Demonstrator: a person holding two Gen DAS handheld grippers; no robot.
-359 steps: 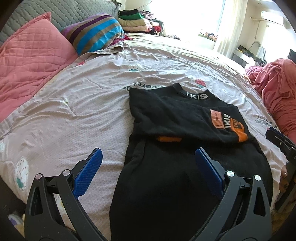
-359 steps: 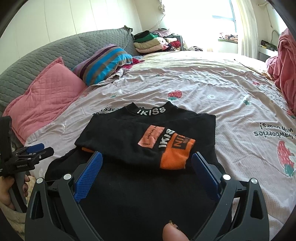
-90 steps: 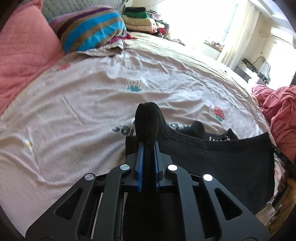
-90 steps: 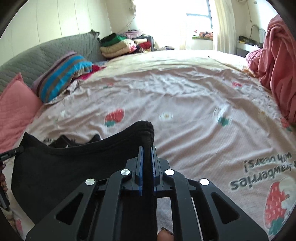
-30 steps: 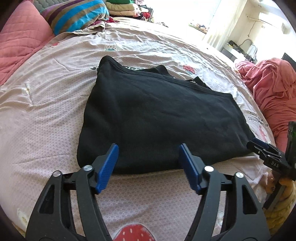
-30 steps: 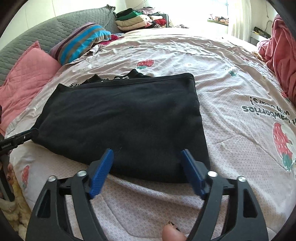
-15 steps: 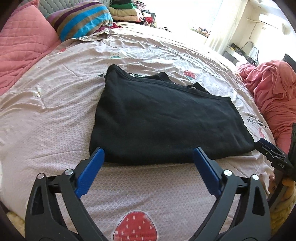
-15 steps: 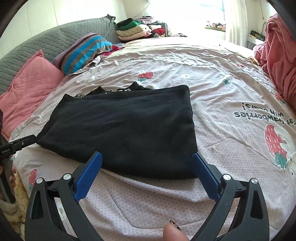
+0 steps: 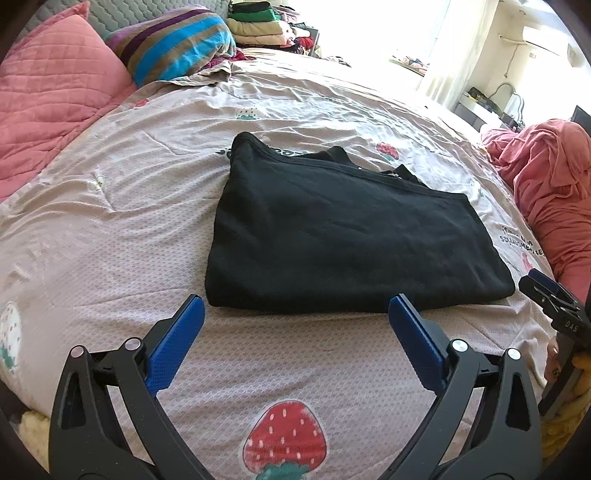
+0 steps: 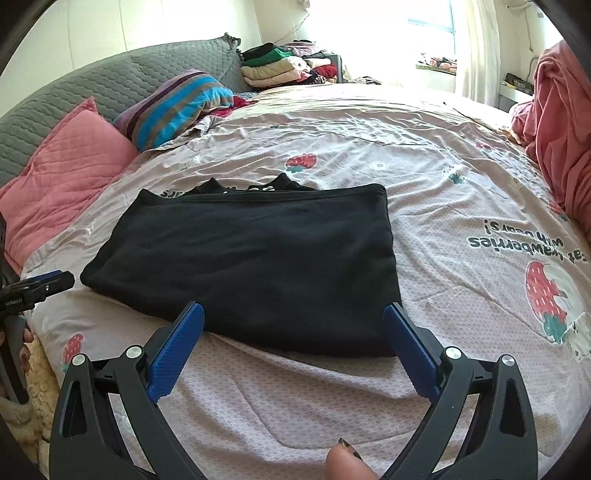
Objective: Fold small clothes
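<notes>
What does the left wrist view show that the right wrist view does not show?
Only the left wrist view shows a white air conditioner high on the wall. Only the right wrist view shows the grey quilted headboard in full and the printed word "strawberries". Both show the folded black garment on the pale strawberry-print bedsheet, the striped cushion, and the open left gripper and right gripper.

The folded garment [image 9: 343, 236] lies flat on the bedspread [image 9: 110, 221], at 12 o'clock from both grippers. The left gripper [image 9: 295, 332] hovers just before its near edge, the right gripper [image 10: 293, 336] likewise (each clear of the cloth). Two pillows [image 10: 173, 107] sit at 10 o'clock, a clothes stack [image 10: 288, 68] behind them at 12.
</notes>
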